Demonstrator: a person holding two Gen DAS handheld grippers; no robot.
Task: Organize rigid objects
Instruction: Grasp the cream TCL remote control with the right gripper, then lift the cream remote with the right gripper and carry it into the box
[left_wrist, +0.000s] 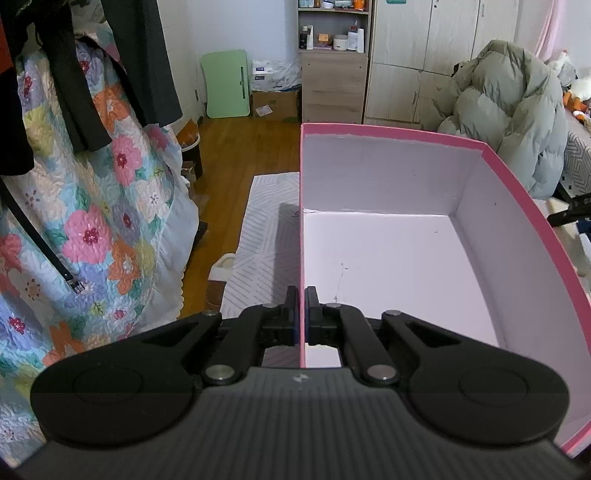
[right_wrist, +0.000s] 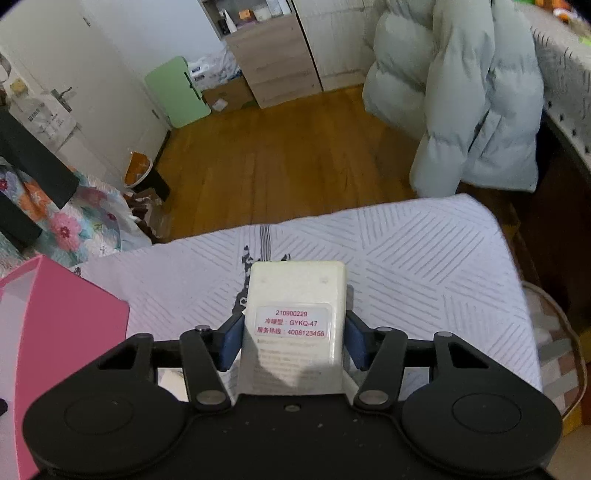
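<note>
One legible label is found, seen in the right wrist view. It is a white sticker (right_wrist: 295, 324) with red print on the upper face of a white remote control (right_wrist: 295, 291). Top line reads "210900229". Second line reads Chinese characters "冷暖型", then "GYKQ-47". Third line reads "服务热线", then "4008123456". Below the sticker, grey printed lines on the same face are too blurred to read. In the left wrist view, packages (left_wrist: 275, 74) stacked by the cupboard carry blue markings, too small to read.
</note>
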